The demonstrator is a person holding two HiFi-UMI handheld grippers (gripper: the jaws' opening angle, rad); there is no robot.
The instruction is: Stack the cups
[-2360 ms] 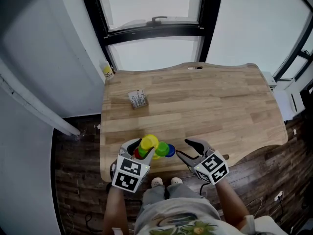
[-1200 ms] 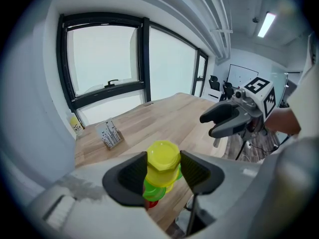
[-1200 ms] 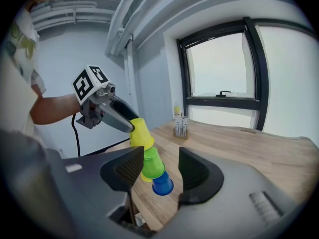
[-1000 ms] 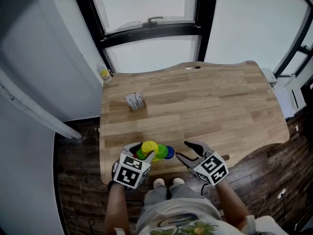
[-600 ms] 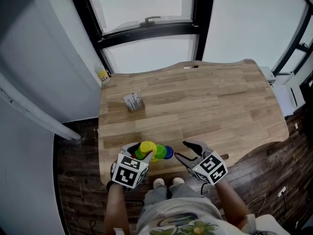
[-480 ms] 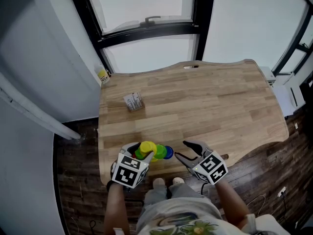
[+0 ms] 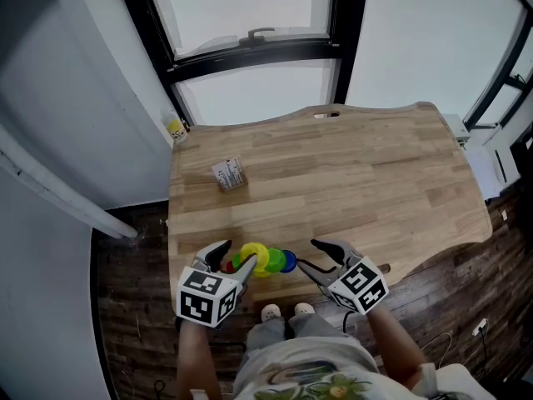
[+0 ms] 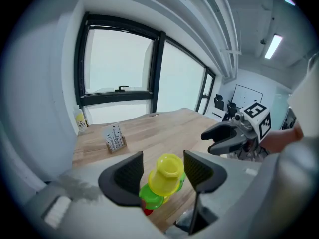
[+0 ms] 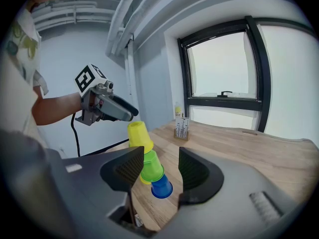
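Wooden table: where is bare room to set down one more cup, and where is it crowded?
Bare: the middle and right of the wooden table, from the small holder across to the right edge. Crowded: the near edge, where the stacked cups stand between the right gripper and the left gripper, whose fingers have just been opening and hold nothing.

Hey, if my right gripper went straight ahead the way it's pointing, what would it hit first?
Probably the blue cup, lowest in the cup pile, which lies in line with the right gripper and its open jaws. Depth is unclear.
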